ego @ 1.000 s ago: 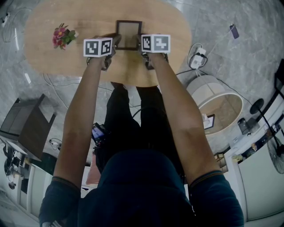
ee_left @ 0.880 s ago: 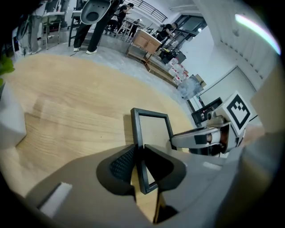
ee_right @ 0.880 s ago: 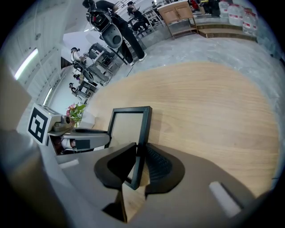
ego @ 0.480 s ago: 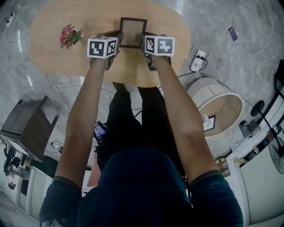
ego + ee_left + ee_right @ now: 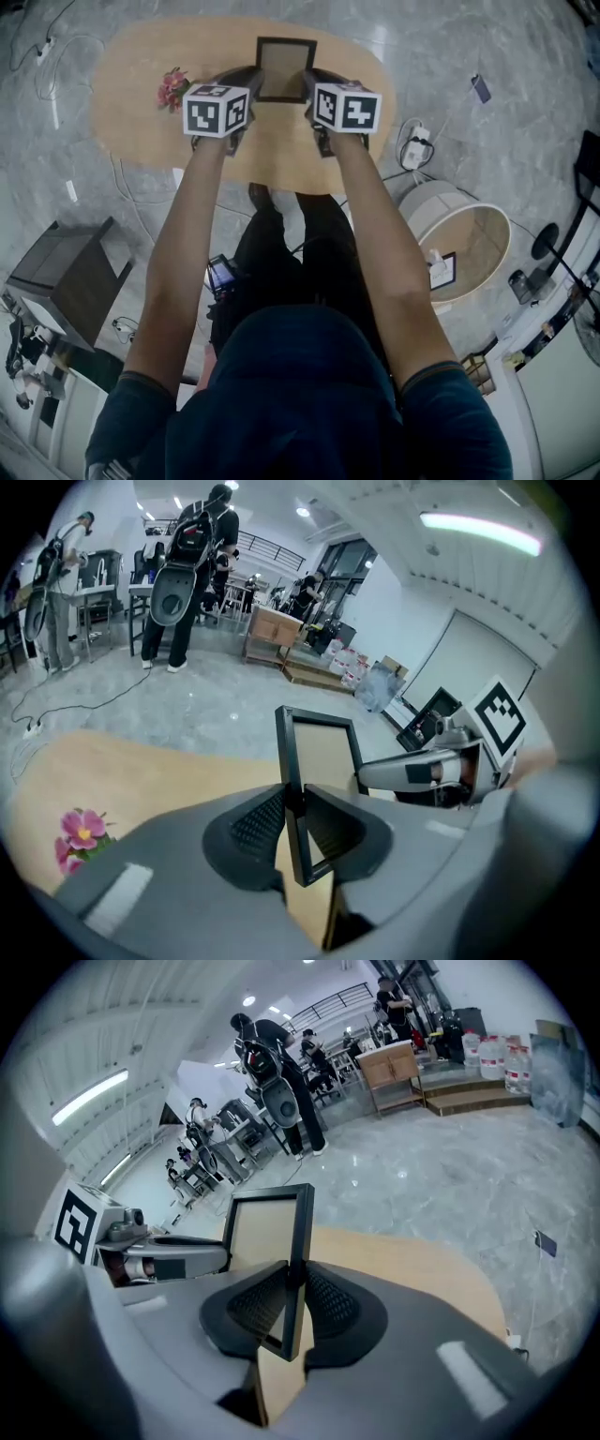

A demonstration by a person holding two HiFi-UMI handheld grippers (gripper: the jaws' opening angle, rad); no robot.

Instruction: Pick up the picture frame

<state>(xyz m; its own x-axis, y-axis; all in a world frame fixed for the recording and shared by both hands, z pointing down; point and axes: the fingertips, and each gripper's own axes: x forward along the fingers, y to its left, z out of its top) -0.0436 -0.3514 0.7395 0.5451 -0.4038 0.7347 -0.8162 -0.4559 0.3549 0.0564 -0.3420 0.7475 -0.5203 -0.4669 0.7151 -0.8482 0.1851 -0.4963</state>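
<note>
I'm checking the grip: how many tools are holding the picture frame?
2. The left tool clamps the picture frame's left edge; the right tool clamps its right edge.

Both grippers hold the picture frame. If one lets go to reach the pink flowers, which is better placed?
Left, probably. The left gripper, its jaws just closed on the picture frame, is nearest the flowers; the right gripper sits across the frame.

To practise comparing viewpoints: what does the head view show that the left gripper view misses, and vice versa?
Head view only: the person's forearms and a round white drum on the floor. Left gripper view only: people standing far behind. Both: the left gripper shut on the black rectangular picture frame, the oval wooden table, pink flowers.
</note>
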